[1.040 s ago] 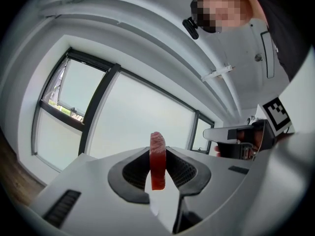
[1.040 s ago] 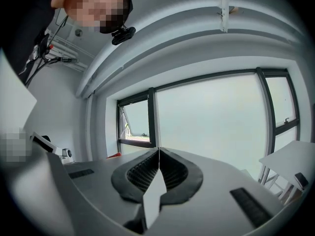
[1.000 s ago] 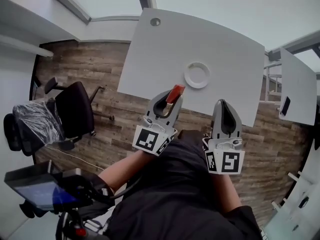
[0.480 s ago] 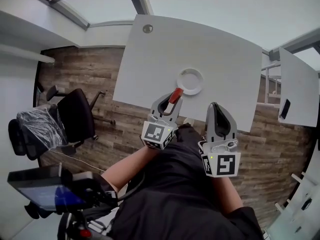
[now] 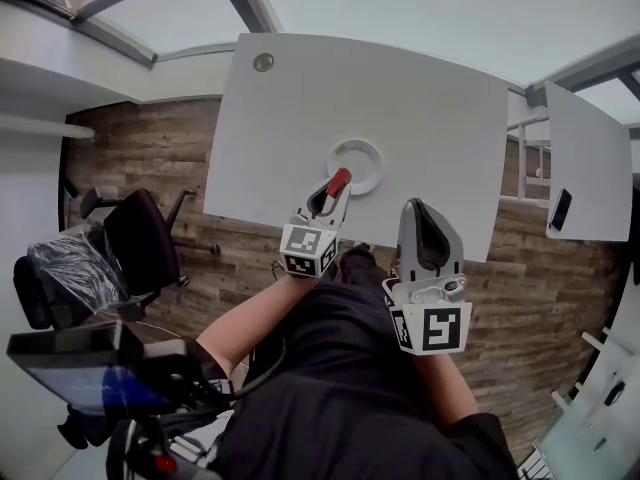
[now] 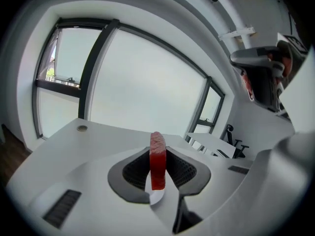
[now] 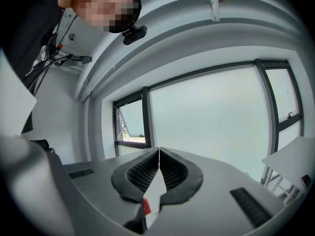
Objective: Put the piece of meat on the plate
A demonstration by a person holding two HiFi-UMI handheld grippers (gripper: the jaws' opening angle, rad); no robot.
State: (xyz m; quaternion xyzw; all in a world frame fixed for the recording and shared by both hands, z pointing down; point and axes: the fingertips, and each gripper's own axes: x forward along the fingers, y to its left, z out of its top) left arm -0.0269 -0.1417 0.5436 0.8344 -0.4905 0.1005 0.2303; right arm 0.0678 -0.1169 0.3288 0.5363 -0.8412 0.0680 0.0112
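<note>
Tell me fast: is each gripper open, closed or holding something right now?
Left gripper: closed on the piece of meat, which stands upright between its jaws.
Right gripper: closed, nothing between its jaws.

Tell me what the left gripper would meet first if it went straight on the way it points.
Most likely the plate: the left gripper, shut on the meat, aims at its near rim, though depth is unclear.
</note>
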